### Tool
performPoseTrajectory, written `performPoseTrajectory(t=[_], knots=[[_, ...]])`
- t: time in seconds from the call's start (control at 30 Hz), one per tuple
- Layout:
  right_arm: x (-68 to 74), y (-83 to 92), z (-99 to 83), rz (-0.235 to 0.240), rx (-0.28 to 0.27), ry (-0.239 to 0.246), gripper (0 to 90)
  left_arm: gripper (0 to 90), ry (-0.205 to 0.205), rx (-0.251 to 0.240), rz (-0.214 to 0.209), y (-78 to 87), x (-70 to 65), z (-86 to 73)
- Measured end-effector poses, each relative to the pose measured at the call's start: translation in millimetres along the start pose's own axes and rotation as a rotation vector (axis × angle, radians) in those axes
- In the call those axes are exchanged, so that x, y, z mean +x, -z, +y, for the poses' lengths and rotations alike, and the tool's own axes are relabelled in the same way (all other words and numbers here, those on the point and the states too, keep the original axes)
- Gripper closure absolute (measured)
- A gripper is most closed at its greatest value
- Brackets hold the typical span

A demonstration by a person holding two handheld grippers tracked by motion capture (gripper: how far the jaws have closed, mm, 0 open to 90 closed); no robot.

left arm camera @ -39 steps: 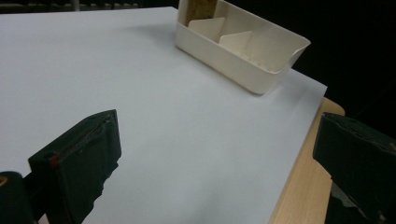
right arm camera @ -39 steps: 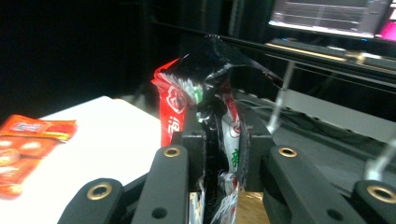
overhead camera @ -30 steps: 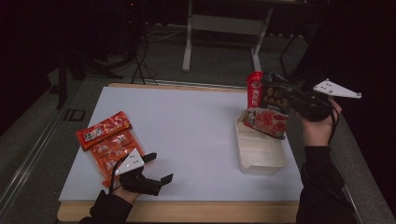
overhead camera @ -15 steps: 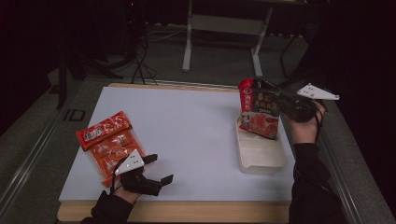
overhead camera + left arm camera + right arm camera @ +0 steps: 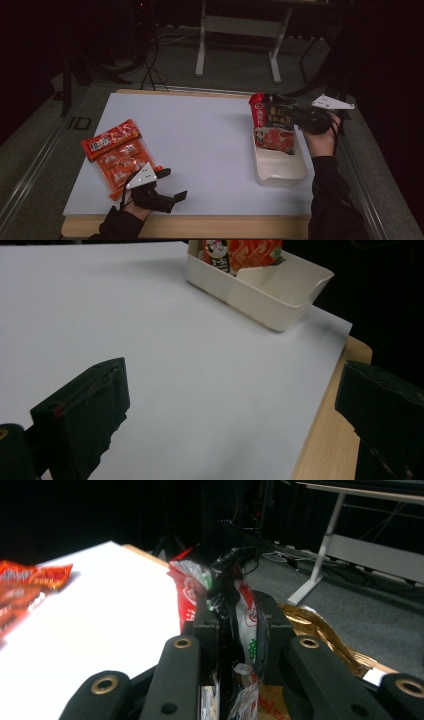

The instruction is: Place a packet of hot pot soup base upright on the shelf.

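A red and dark food pouch (image 5: 272, 129) stands upright with its lower edge inside a white plastic bin (image 5: 280, 170) at the table's right side. My right gripper (image 5: 286, 113) is shut on the pouch's upper part; in the right gripper view the black jaws pinch the crumpled pouch (image 5: 192, 597) at the right gripper (image 5: 232, 616). My left gripper (image 5: 174, 183) rests open near the table's front left edge with nothing between its fingers. In the left gripper view the left gripper (image 5: 230, 410) faces the bin (image 5: 280, 295) and the pouch (image 5: 245, 250).
A red snack packet (image 5: 117, 152) lies flat at the left of the white table cover (image 5: 200, 135), just beside the left hand. A wooden table edge (image 5: 200, 225) runs along the front. Desk legs and cables stand on the floor behind.
My right gripper has come down and leftward with the pouch, so that the pouch's bottom now sits in the bin. The left gripper has stayed where it was.
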State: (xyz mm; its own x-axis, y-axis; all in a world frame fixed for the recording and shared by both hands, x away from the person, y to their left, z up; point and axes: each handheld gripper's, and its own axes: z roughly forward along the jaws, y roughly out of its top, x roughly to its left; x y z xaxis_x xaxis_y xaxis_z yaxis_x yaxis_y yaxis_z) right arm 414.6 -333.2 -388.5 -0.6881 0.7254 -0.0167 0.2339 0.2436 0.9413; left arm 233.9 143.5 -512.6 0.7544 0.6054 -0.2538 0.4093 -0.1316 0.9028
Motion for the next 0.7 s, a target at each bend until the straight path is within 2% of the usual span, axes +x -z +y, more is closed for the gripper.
performPoseTrajectory(t=[0.17, 0.27, 0.47, 0.7], knots=[[-2.5, -2.6, -8.1, 0.006, 0.022, -0.014, 74.4, 1.4, 0.001, -0.001, -0.004, -0.5, -0.1, 0.0], [-4.3, -4.1, -14.0, -0.003, 0.036, -0.039, 73.7, 1.4, 0.003, -0.003, 0.001, 0.0, 0.9, -0.1], [-2.7, -3.3, -16.8, -0.009, 0.025, -0.041, 73.5, 1.4, 0.008, -0.005, 0.004, 0.7, 2.1, -0.4], [-5.5, 1.7, -27.3, 0.005, -0.024, -0.082, 73.9, 1.4, 0.018, -0.002, 0.004, 0.9, 3.9, -1.4]])
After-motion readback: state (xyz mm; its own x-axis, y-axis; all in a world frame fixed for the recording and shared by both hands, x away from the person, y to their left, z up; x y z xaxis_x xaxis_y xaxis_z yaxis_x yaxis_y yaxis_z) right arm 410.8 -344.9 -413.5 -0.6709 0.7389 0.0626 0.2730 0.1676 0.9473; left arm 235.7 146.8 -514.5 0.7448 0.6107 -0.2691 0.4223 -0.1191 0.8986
